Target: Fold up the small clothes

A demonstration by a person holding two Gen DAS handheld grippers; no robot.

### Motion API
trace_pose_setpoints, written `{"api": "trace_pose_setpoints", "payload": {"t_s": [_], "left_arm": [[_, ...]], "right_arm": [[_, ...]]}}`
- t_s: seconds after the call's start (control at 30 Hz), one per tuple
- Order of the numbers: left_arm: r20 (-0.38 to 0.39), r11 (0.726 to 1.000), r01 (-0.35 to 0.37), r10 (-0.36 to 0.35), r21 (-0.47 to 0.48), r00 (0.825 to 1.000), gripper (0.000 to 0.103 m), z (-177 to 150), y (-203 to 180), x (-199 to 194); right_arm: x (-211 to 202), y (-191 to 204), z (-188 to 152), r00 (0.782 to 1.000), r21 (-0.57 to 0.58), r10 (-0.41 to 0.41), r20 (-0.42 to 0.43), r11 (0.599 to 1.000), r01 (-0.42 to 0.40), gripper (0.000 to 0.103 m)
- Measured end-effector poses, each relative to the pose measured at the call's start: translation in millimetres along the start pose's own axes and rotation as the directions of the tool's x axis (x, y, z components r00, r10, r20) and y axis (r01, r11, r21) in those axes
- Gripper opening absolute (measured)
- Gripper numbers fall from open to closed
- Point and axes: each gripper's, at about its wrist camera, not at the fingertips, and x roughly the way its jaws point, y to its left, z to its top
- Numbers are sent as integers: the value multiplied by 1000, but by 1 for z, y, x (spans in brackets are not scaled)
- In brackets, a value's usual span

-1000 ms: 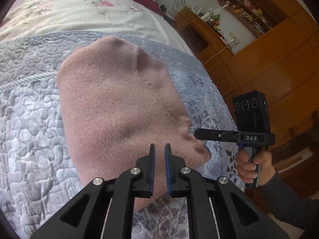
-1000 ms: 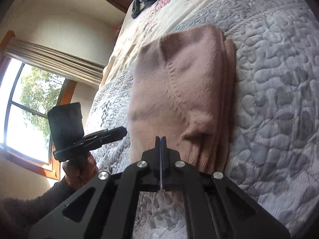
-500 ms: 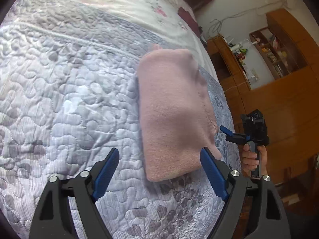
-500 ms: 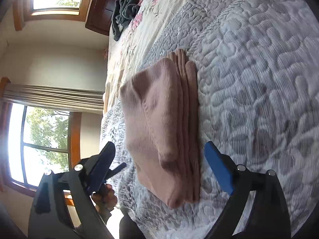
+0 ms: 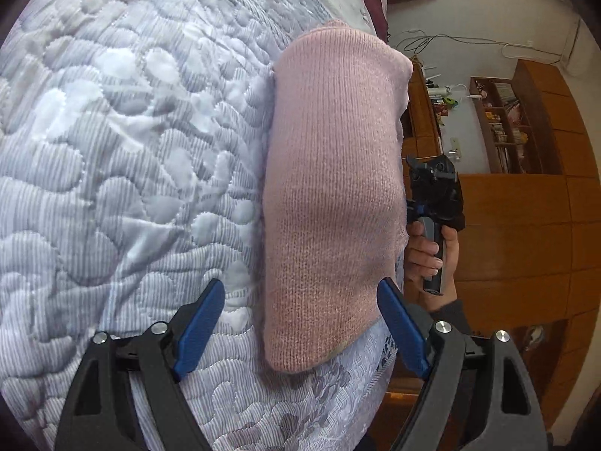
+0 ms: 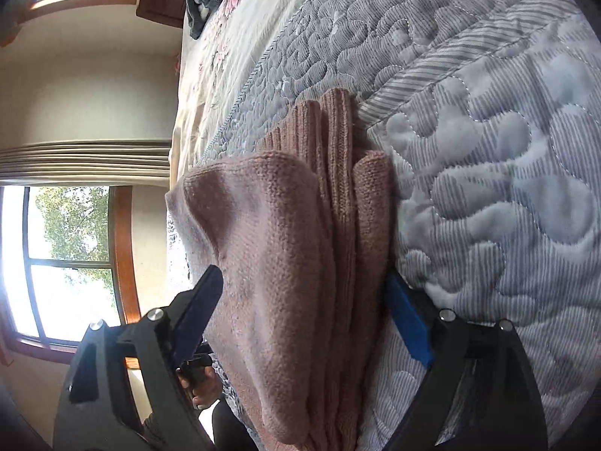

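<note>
Knit pink garment (image 5: 330, 195), folded into a thick oblong, lies on puffy quilted bedspread (image 5: 112, 150); both claws spread wide, released.

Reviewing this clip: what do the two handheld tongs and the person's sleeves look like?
Both the left tongs and the right tongs have black angular arms with cut-out openings, silver round screw heads at the joints, and flat blue pads on the inner faces. Seen from the left wrist view, the right tongs carry a black camera block above a grey handle. The sleeve is dark.
</note>
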Motion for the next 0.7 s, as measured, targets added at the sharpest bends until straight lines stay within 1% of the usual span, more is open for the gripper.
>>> {"api": "trace_pose_setpoints", "payload": {"t_s": [0.1, 0.2, 0.27, 0.3, 0.33, 0.37, 0.4, 0.43, 0.47, 0.5, 0.53, 0.63, 0.7], "left_arm": [[-3, 1000, 26, -26, 0, 1000, 84, 0, -2, 7], [-33, 999, 35, -34, 23, 999, 85, 3, -11, 21], [-56, 999, 31, -29, 35, 998, 85, 5, -22, 32], [-66, 999, 23, -20, 43, 998, 85, 1, -26, 34], [-74, 998, 10, -6, 55, 997, 85, -1, -29, 38], [-79, 998, -10, 16, 68, 997, 84, -9, -31, 40], [-78, 996, -37, 43, 75, 996, 83, -11, -34, 44], [-69, 996, -55, 60, 73, 996, 81, -12, -37, 46], [-59, 995, -79, 83, 65, 995, 74, -12, -37, 46], [-53, 993, -104, 107, 51, 993, 57, -12, -37, 46], [-49, 994, -102, 103, 33, 993, 50, -12, -36, 46], [-34, 991, -127, 128, 47, 991, 34, -14, -43, 42], [-18, 986, -149, 151, 74, 988, 30, -17, -52, 36]], "right_arm": [[1, 1, -1, 1000, -20, 3, -2, 1000, -3, 85], [9, 11, 0, 1000, -37, 4, -6, 999, -4, 85], [14, 14, 1, 1000, -40, 8, -3, 999, -8, 85], [17, 17, 3, 1000, -38, 10, 1, 999, -10, 83], [20, 21, 6, 1000, -36, 10, 5, 999, -10, 81], [22, 23, 6, 1000, -30, 6, 8, 1000, -5, 76], [23, 22, 7, 1000, -24, -3, 13, 1000, 3, 69], [24, 21, 7, 1000, -21, -8, 15, 1000, 9, 65], [24, 22, 7, 1000, -20, -8, 19, 1000, 9, 57], [24, 23, 6, 1000, -21, -3, 27, 1000, 4, 51], [23, 23, 5, 999, -22, -2, 34, 1000, 3, 49], [16, 24, 2, 998, -32, -7, 57, 999, 9, 45], [14, 28, -2, 997, -27, 6, 75, 1000, -4, 43]]}}
